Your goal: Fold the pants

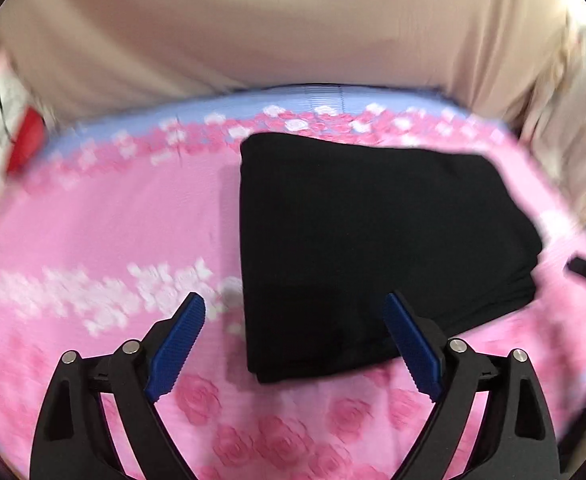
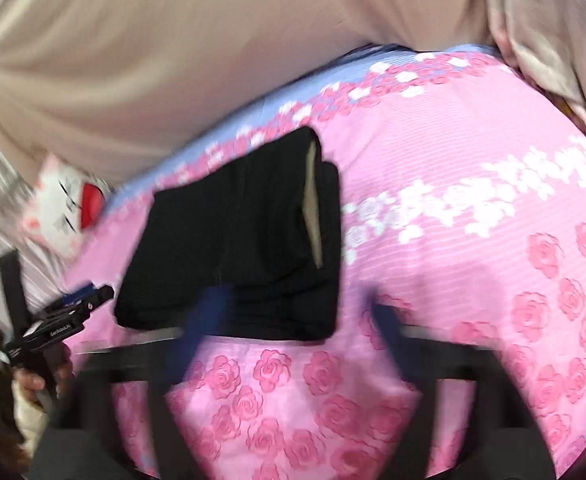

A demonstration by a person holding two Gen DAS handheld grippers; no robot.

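1. The left gripper [image 1: 295, 312] has its jaws wide apart and holds nothing. Its blue pads [image 1: 177, 344] hang above the near edge of the pants [image 1: 373, 248]; I cannot tell if one finger touches the cloth.

2. The right gripper [image 2: 293, 320] is strongly blurred in its own view. Its jaws also look spread and empty, with the near edge of the pants just in front of them.

3. The pants lie on the pink bedsheet [image 1: 113, 220] as a compact black packet of several layers, near the blue border. In my judgement the folding is almost or fully done.

4. Risk one: the blur suggests quick movement. A finger tip that passes low over the packet could catch the top layer and pull it open.

5. Risk two: in the right wrist view a pale lining [image 2: 313, 200] shows at one end, where a flap looks loose. If a gripper presses or drags there, this flap could slide out and spoil the shape.

6. Risk three: the sheet is soft and probably gives way. A push to tidy an edge could move the whole packet, not only the edge.

7. Farther out, a white cat-face cushion [image 2: 59, 208] sits beside the bed corner, and a beige curtain [image 1: 253, 20] hangs behind. Both are apart from the pants, so I expect little trouble from them.
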